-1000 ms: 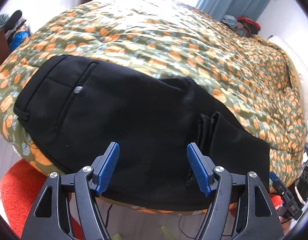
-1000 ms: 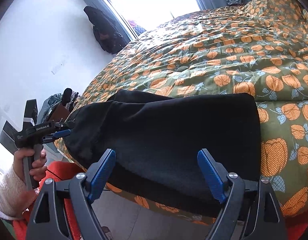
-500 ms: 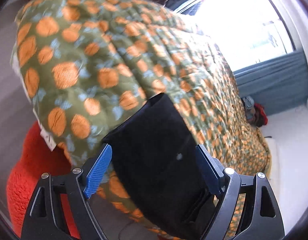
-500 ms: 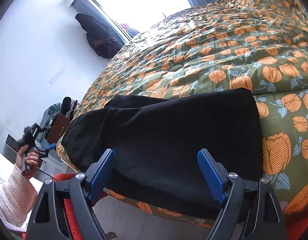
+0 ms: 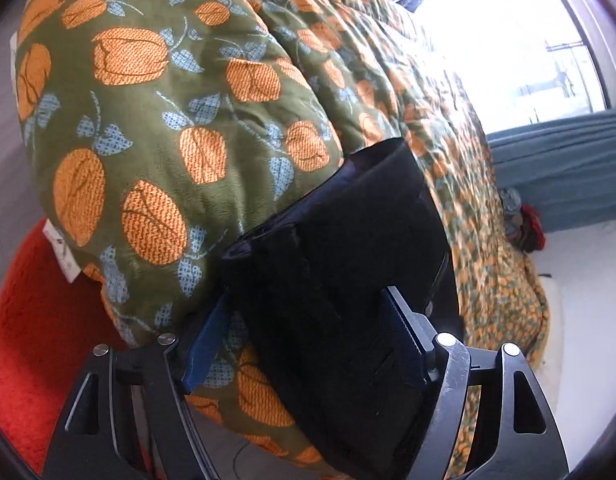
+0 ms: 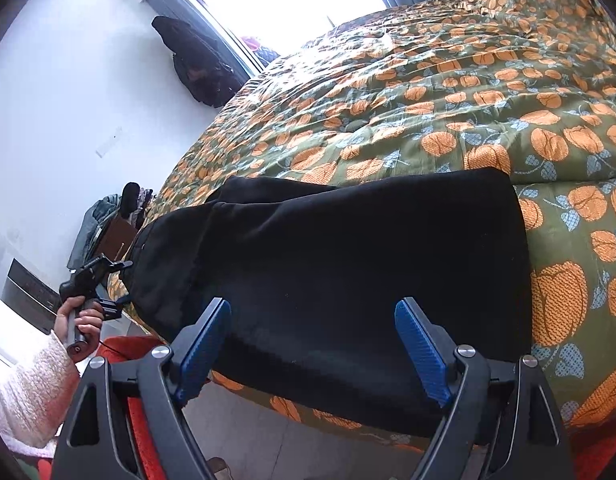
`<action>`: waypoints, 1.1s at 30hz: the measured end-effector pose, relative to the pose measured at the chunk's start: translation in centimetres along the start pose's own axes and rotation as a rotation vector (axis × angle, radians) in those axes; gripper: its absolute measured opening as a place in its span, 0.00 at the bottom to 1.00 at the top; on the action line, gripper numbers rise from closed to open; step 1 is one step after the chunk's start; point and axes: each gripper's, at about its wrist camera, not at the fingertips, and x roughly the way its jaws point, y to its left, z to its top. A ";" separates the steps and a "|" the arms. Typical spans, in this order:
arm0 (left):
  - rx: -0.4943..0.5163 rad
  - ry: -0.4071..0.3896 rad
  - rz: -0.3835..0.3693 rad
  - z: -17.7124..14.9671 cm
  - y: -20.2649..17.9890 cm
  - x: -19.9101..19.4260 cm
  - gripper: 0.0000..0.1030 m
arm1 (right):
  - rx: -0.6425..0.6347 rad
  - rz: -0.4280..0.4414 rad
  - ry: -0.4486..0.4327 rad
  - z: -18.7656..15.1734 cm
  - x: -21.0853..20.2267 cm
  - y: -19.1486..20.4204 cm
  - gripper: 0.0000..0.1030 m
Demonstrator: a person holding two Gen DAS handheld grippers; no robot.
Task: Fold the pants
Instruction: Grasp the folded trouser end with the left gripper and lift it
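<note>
In the left wrist view the left gripper (image 5: pixel 303 344) fills the bottom of the frame, its black arms and ribbed blue pads (image 5: pixel 205 344) spread wide with the waistband end of the black pants (image 5: pixel 340 280) between them; whether the pads touch the cloth cannot be told. The cloth is matte and dark, with a stitched seam and belt loops faintly visible, and it hangs over the rounded edge of the bed. The quilt (image 5: pixel 167 120) under it is plush olive green, printed with orange fruit and pale blue leaves. A shaggy red rug (image 5: pixel 31 320) lies at lower left. A bright window (image 5: pixel 508 40) and a blue curtain (image 5: pixel 560 172) sit at upper right.

In the right wrist view the right gripper (image 6: pixel 314 344) stands wide at the bottom centre, blue pads apart, just before the folded pants (image 6: pixel 348 260), which lie as a long flat black band across the middle of the frame on the quilt (image 6: pixel 468 80). At lower left a hand in a fuzzy pale sleeve holds the left gripper (image 6: pixel 97 276) at the band's far end. White wall (image 6: pixel 67 80) and a dark garment (image 6: pixel 195 64) hanging beside the window fill the upper left
</note>
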 end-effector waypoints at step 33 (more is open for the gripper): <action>0.752 -0.175 -0.079 -13.5 -24.2 -8.8 0.18 | 0.089 0.022 -0.122 1.0 -3.6 -2.1 0.82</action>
